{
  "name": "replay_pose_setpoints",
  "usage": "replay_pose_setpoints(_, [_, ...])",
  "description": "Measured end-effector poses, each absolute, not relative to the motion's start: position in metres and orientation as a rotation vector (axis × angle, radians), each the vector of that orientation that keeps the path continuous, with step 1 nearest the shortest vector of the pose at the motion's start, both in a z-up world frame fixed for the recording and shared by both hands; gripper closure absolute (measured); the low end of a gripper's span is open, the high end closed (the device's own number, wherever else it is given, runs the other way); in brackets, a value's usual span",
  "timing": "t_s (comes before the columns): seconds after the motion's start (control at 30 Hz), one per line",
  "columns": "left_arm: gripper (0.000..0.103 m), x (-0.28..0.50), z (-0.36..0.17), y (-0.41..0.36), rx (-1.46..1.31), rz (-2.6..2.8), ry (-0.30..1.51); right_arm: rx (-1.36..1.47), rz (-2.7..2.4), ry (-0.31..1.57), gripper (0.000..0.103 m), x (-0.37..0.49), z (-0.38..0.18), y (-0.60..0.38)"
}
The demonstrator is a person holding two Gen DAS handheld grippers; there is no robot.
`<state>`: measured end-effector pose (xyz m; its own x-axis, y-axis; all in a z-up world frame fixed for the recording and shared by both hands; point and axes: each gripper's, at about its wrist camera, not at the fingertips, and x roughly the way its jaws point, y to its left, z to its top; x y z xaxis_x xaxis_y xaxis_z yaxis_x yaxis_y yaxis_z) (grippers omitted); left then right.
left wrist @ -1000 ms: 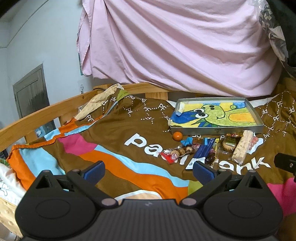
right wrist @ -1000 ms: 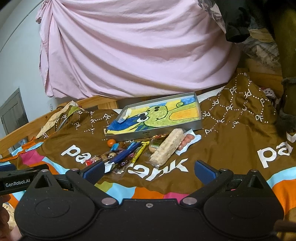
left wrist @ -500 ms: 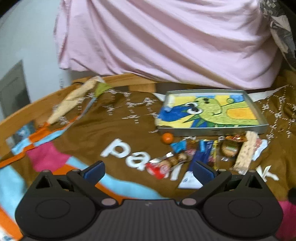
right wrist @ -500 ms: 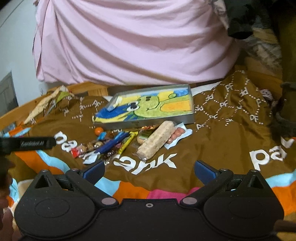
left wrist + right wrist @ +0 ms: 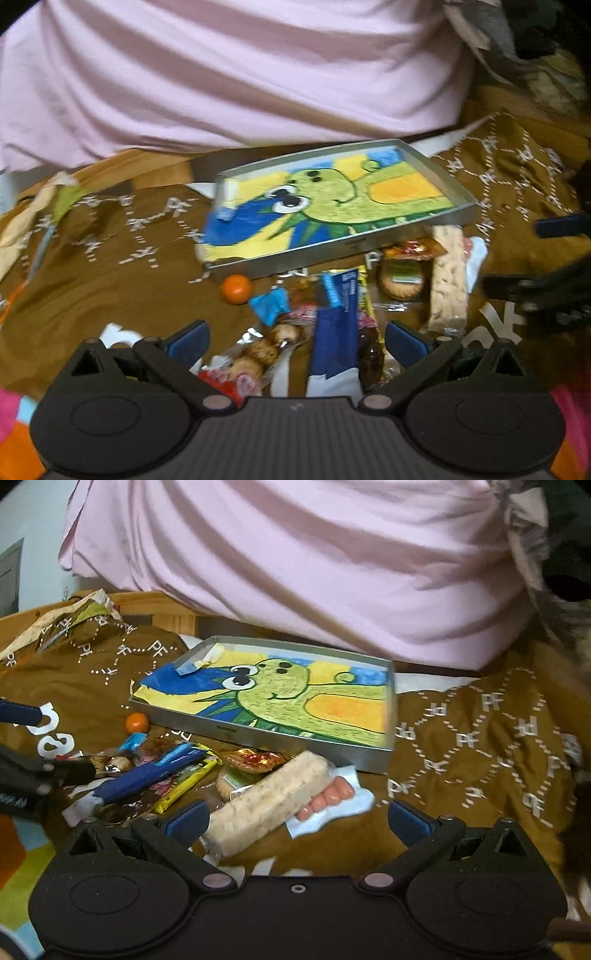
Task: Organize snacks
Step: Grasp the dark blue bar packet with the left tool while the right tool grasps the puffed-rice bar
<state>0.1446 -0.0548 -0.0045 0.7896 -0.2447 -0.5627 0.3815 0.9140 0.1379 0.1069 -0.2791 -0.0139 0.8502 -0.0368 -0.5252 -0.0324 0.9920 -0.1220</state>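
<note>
A pile of snacks lies on a brown blanket (image 5: 110, 266) in front of a shallow metal tray (image 5: 458, 212) lined with a green cartoon drawing. My left gripper (image 5: 295, 338) is open just above the pile, over a blue wrapper (image 5: 338, 325) and a red-ended pack of round biscuits (image 5: 255, 356). An orange ball (image 5: 236, 288) sits by the tray's front left corner. My right gripper (image 5: 297, 818) is open over a long pale rice bar (image 5: 269, 797) and a sausage pack (image 5: 328, 801). The tray (image 5: 291, 742), blue wrapper (image 5: 147, 779) and orange ball (image 5: 137, 722) show here too.
A pink sheet (image 5: 229, 74) hangs behind the tray. A wooden bed rail (image 5: 162, 607) runs along the back left. A round cookie pack (image 5: 402, 278) and a yellow bar (image 5: 184, 782) lie in the pile. The other gripper (image 5: 546, 291) shows at the right edge.
Both grippers have moved forward and down toward the snack pile, which now fills the space between their open fingers. The snacks and tray have not shifted.
</note>
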Motion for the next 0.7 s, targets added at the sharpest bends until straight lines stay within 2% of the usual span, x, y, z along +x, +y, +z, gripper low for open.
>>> replay_pose_setpoints(0.17, [0.003, 0.162, -0.015, -0.048, 0.176, -0.438, 0.619, -0.081, 0.070, 0.594, 0.003, 0.127, -0.027, -0.279])
replay_pose_setpoints(0.33, [0.014, 0.176, -0.022, -0.044, 0.108, -0.501, 0.664, 0.013, 0.123, 0.618, 0.025, 0.132, -0.036, -0.283])
replay_pose_setpoints(0.4, [0.021, 0.179, -0.023, -0.046, 0.099, -0.509, 0.676, 0.056, 0.119, 0.613, 0.026, 0.133, -0.039, -0.287])
replay_pose_setpoints(0.47, [0.022, 0.182, -0.025, -0.048, 0.094, -0.514, 0.692, 0.102, 0.126, 0.625, 0.030, 0.134, -0.042, -0.291])
replay_pose_setpoints(0.53, [0.025, 0.186, -0.027, -0.053, 0.095, -0.504, 0.723, 0.148, 0.134, 0.625, 0.038, 0.135, -0.043, -0.295])
replay_pose_setpoints(0.63, [0.036, 0.191, -0.031, -0.061, 0.118, -0.491, 0.764, 0.196, 0.154, 0.636, 0.047, 0.140, -0.046, -0.297])
replay_pose_setpoints(0.7, [0.040, 0.193, -0.033, -0.065, 0.142, -0.469, 0.768, 0.227, 0.164, 0.656, 0.049, 0.143, -0.050, -0.297])
